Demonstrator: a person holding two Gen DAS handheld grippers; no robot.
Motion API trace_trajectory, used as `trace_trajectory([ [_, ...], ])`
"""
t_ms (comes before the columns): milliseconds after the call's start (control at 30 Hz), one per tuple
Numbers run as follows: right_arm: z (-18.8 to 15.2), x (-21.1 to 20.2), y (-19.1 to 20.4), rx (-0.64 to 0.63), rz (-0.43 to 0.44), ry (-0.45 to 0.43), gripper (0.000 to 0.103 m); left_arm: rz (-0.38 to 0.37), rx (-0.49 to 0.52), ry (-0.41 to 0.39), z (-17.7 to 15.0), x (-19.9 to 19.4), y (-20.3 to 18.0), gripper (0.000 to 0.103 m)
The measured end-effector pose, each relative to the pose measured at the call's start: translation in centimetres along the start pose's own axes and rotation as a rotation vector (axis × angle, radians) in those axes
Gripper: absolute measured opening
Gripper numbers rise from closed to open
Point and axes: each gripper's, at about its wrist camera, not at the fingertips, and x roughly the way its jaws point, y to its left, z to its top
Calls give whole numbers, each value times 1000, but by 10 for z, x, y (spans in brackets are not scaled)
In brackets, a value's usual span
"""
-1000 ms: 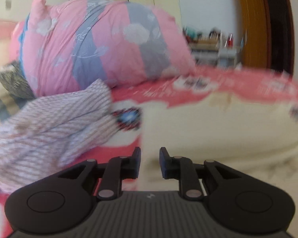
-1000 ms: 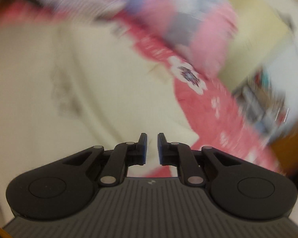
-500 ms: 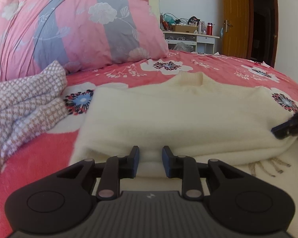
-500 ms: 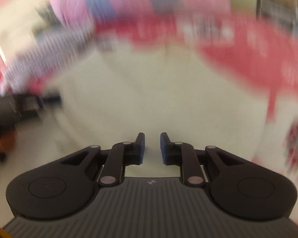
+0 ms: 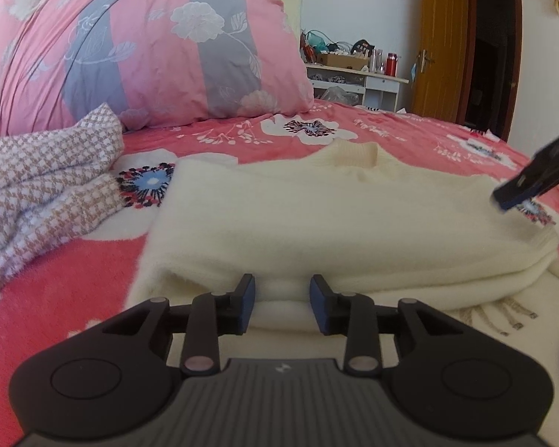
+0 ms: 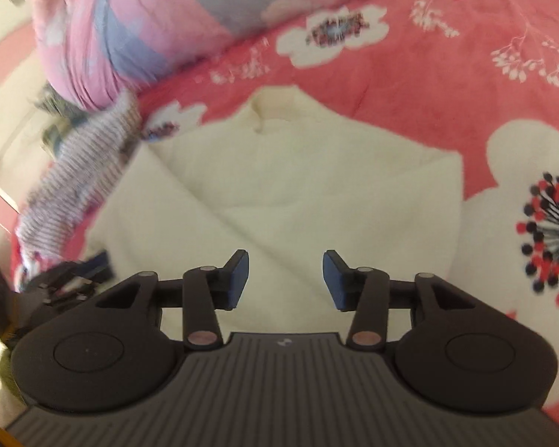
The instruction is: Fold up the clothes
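A cream knitted sweater [image 5: 335, 216] lies partly folded on the pink flowered bedspread [image 5: 372, 130], collar at the far side. It also shows in the right wrist view [image 6: 298, 186]. My left gripper [image 5: 281, 303] is open and low at the sweater's near folded edge, with nothing between its fingers. My right gripper [image 6: 286, 279] is open wide and hovers above the sweater's middle. Its fingertips [image 5: 518, 190] show at the right of the left wrist view, above the sweater's right edge.
A checked pink-and-white garment [image 5: 44, 182] lies crumpled left of the sweater, also in the right wrist view [image 6: 78, 178]. A big pink and grey duvet roll [image 5: 141, 48] sits behind. A cluttered white desk [image 5: 357, 82] and a wooden door [image 5: 443, 48] stand beyond the bed.
Both grippers have opened wider. The left gripper has come down to the sweater's near edge. The right gripper has swung round over the sweater's middle.
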Motion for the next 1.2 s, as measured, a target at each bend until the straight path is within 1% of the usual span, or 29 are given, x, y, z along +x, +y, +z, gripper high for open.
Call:
trace_trajectory([
  [100, 0, 25, 0, -47, -25, 102, 44, -26, -29, -4, 0, 0, 5, 36],
  [167, -5, 29, 2, -71, -16, 132, 45, -37, -39, -6, 0, 0, 7, 37],
  [233, -10, 26, 8, -104, 13, 143, 46, -41, -43, -8, 0, 0, 8, 38],
  [267, -13, 24, 10, -122, 29, 150, 43, -42, -44, -8, 0, 0, 8, 38],
  [300, -17, 22, 13, -141, 43, 157, 38, -42, -45, -10, 0, 0, 8, 38],
  [333, -22, 21, 18, -178, 19, 158, 12, -42, -45, -11, 0, 0, 8, 38],
  [367, -25, 20, 23, -212, -7, 151, 10, -42, -45, -12, 0, 0, 8, 38],
  [400, -25, 16, 28, -238, -27, 124, 10, -41, -45, -16, 0, -1, 8, 38],
  [433, -25, 11, 34, -265, -47, 95, 9, -39, -44, -19, -1, -2, 7, 39],
  [467, -23, 5, 41, -312, -76, 46, 9, -36, -43, -20, 0, -2, 7, 40],
  [533, -18, -7, 55, -402, -133, -51, 9, -30, -40, -20, 0, -1, 6, 41],
  [600, -11, -6, 60, -449, -174, -86, 9, -29, -37, -14, 0, -1, 5, 42],
  [633, -8, -5, 62, -472, -195, -102, 9, -28, -36, -11, 0, -1, 5, 42],
  [700, -10, 9, 55, -476, -227, -76, 9, -27, -36, -6, 0, 0, 5, 43],
  [733, -12, 8, 53, -471, -246, -90, 11, -28, -38, -5, -1, 0, 5, 43],
  [800, -15, 6, 50, -462, -284, -119, 23, -28, -40, -7, -1, -1, 5, 43],
  [867, -19, 4, 46, -452, -322, -149, 39, -29, -42, -9, -1, -1, 5, 44],
  [1033, -28, -1, 37, -428, -412, -222, 38, -29, -55, -32, -1, -6, 8, 44],
  [1100, -31, -9, 52, -474, -318, -245, 38, -20, -70, -47, 0, -12, 12, 44],
  [1200, -38, -12, 81, -562, -181, -253, 38, 38, -115, -66, -1, -24, 24, 44],
])
